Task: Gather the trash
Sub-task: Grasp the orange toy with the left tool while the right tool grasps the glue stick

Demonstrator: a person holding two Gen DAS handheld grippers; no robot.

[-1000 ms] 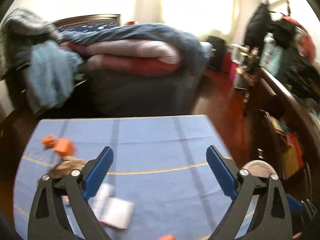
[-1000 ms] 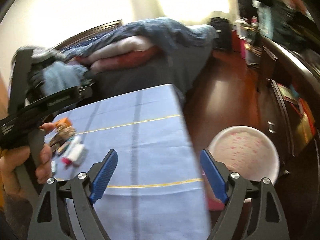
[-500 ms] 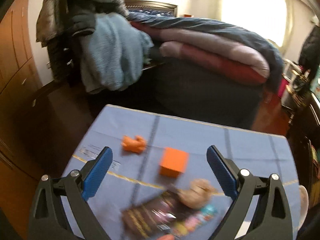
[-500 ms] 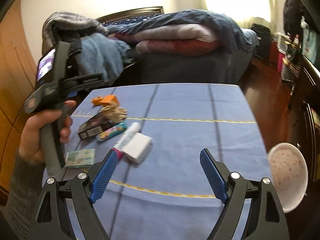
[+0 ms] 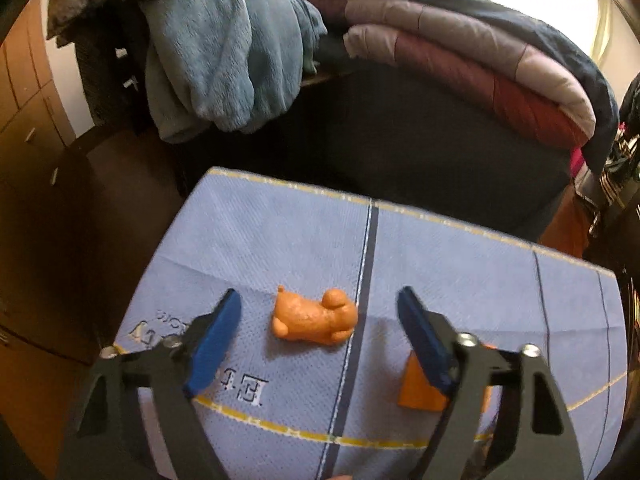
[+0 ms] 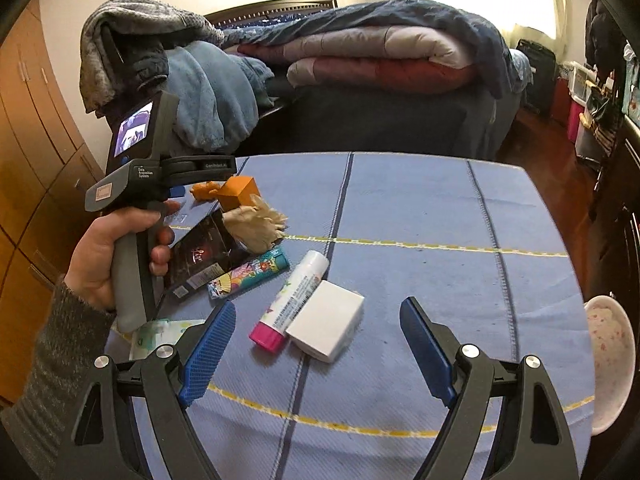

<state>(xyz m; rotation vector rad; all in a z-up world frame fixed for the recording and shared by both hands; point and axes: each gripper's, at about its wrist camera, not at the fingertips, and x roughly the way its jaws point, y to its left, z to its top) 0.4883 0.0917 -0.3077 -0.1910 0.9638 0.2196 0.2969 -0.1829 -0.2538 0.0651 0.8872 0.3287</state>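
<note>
The blue cloth with dark stripes and yellow stitched lines (image 6: 420,240) covers the table and serves as the landmark here; near its far left corner lies a small orange moulded animal figure (image 5: 314,318), flat on its side. The left gripper (image 5: 320,328) hangs over that corner, tilted down; its jaws have just been closing, yet the blue pads (image 5: 216,336) stand clear on either side of the figure, with nothing pressed between them. An orange cube-shaped block (image 5: 420,390) sits on the cloth just beside the figure, partly hidden behind the right-hand pad. In the right wrist view a person's hand (image 6: 116,252) in a grey knitted sleeve (image 6: 52,356) grips the left gripper's handle above the cloth's left edge.

Along the cloth's left side lie a crumpled cream tissue (image 6: 256,224), a dark glossy packet (image 6: 200,256) and a colourful patterned wrapper (image 6: 248,274), close together; nearer the cloth's middle a white tube with a pink cap (image 6: 290,300) touches a white rectangular box (image 6: 326,326). A pale green note (image 6: 160,330) lies at the near left edge. The right gripper (image 6: 316,348) hovers over the cloth's near part, jaws wide and empty, the white box in the gap between them. A pink speckled bin (image 6: 608,364) stands off the cloth's right edge.
</note>
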